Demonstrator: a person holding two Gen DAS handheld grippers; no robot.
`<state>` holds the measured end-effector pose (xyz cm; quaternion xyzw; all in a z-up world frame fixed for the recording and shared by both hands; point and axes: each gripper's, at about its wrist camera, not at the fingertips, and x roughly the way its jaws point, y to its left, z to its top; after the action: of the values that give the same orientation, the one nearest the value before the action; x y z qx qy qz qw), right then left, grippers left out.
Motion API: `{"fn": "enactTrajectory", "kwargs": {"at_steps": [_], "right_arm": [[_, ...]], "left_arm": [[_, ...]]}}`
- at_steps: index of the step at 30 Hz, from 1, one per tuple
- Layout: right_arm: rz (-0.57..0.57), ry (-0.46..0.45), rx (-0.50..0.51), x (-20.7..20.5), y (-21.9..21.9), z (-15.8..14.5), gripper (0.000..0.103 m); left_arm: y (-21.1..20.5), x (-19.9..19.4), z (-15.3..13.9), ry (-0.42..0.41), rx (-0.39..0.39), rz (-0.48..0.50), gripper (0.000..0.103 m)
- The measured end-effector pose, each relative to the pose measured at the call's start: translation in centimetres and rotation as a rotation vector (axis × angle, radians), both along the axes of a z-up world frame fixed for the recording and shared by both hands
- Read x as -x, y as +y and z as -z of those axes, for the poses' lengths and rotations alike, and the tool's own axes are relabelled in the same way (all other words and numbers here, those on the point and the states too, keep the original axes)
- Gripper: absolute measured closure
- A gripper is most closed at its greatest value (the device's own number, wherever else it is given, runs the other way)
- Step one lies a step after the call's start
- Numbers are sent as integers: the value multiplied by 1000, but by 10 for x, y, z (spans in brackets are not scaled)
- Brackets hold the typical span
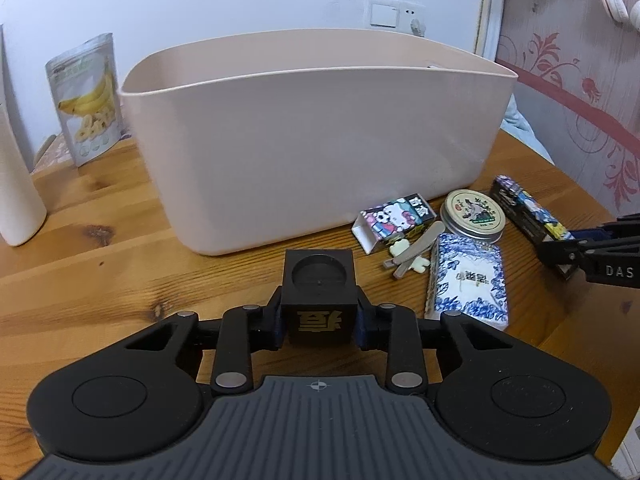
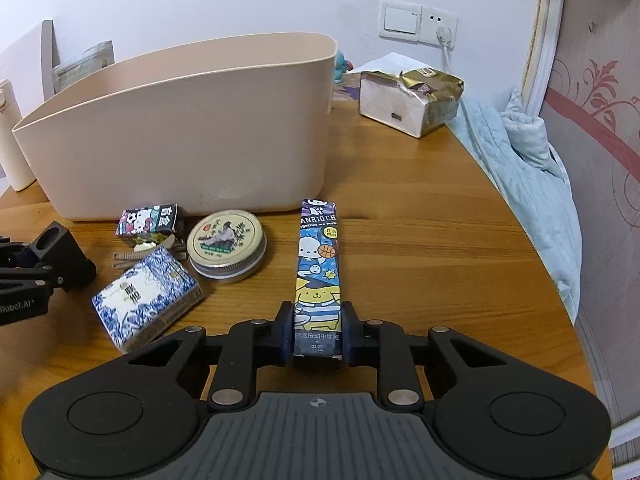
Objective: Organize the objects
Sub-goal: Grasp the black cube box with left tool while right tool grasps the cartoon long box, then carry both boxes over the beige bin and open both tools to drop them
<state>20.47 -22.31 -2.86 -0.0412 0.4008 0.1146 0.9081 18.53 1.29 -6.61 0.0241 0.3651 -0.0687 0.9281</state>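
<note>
From the left wrist camera: the left tongs (image 1: 319, 322) were clamped tight on a black cube (image 1: 319, 304) with a round recess in its top and a gold character on its near face, the pads pressing its two sides, the cube apparently at or just above the wooden worktop (image 1: 120, 280). Directly ahead stood the beige storage bin (image 1: 312, 152), open-topped, its rim well above the cube; judged from the task, the cube would have to be lifted clear of that near wall. To the right lay the remaining clutter: a cartoon cat box (image 1: 394, 222), a round tin (image 1: 473, 213), hair clips (image 1: 412, 256) and a blue-and-white tissue pack (image 1: 466, 282). A banana-chip pouch (image 1: 86, 100) leaned at the back left.

From the right wrist camera: the right tongs (image 2: 318, 332) were closed on the near end of a long cartoon pen box (image 2: 319, 276), gripped across its narrow width so its length pointed away towards the bin (image 2: 180, 136). The worktop to its right lay bare up to its curved edge (image 2: 540, 264), beyond which hung a pale blue quilt (image 2: 528, 168). A torn foil-wrapped box (image 2: 412, 100) sat behind, near the wall socket (image 2: 440, 24). The route leftward and upward to the bin's open mouth looked unobstructed.
</note>
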Motion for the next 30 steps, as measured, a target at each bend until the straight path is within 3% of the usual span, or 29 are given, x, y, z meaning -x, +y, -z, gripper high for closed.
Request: {"fn": "enactTrajectory", "kwargs": {"at_steps": [10,30], "right_arm": [[-21,-43,4,15,-6,-21,81],[-28,-194,-15,39,-13,-88,81]], "left_arm": [[18,13,-11,-4,38,-46,71],[24,33,-81,-125,31,-21,71]]}}
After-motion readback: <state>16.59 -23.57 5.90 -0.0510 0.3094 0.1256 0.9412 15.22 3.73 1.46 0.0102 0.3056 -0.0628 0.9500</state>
